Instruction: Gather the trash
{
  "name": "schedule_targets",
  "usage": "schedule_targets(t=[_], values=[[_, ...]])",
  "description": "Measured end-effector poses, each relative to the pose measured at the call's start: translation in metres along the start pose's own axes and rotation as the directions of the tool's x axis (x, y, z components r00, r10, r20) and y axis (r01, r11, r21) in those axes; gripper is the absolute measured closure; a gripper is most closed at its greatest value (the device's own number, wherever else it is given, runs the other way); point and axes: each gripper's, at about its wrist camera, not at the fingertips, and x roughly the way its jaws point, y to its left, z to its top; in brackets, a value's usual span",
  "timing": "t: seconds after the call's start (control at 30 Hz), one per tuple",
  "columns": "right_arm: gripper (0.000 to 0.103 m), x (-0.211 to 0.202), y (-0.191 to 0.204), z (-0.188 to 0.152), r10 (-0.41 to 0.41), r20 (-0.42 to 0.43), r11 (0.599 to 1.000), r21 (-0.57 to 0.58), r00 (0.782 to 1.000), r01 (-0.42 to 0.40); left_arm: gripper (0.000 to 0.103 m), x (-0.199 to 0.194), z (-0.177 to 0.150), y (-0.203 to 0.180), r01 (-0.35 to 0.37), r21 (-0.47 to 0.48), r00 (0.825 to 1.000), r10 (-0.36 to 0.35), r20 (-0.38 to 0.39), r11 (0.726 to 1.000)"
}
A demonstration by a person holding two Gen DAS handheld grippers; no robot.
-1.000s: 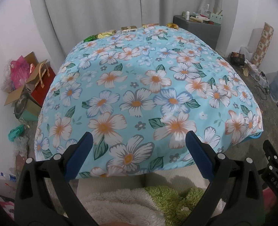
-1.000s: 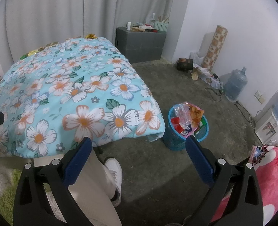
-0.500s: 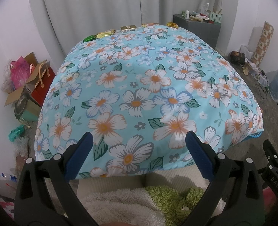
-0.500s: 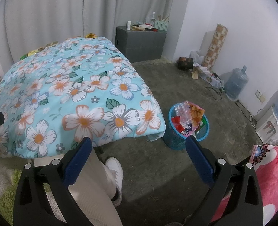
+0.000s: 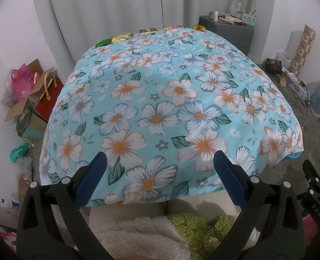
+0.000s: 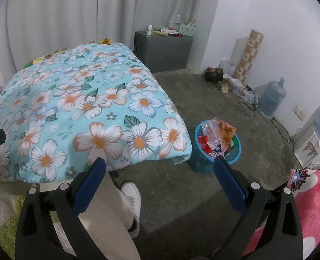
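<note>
A table under a blue floral cloth (image 5: 160, 99) fills the left wrist view. Several pieces of trash lie along its far edge: a green wrapper (image 5: 102, 42), a yellow wrapper (image 5: 122, 38), a small gold box (image 5: 148, 31) and a gold wrapper (image 5: 199, 27). My left gripper (image 5: 159, 162) is open and empty over the near edge. A blue bin (image 6: 214, 149) full of wrappers stands on the floor by the table's right corner. My right gripper (image 6: 159, 169) is open and empty, above the floor near the bin.
A grey cabinet (image 6: 163, 49) with small items stands at the back. Boxes and bags (image 5: 27, 99) sit left of the table. A water jug (image 6: 272, 99), cables and a patterned roll (image 6: 248, 54) line the right wall. The person's leg and white shoe (image 6: 131, 197) are below.
</note>
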Motion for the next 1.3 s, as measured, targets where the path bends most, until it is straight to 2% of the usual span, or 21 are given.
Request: schedule_targets(t=[1.3], values=[[0.006,0.001,-0.009,0.001,0.014,0.003,1.000,0.011,1.000,-0.014,0.009,-0.002,-0.002,0.000,0.001,0.011,1.000,-0.001,0.000,1.000]])
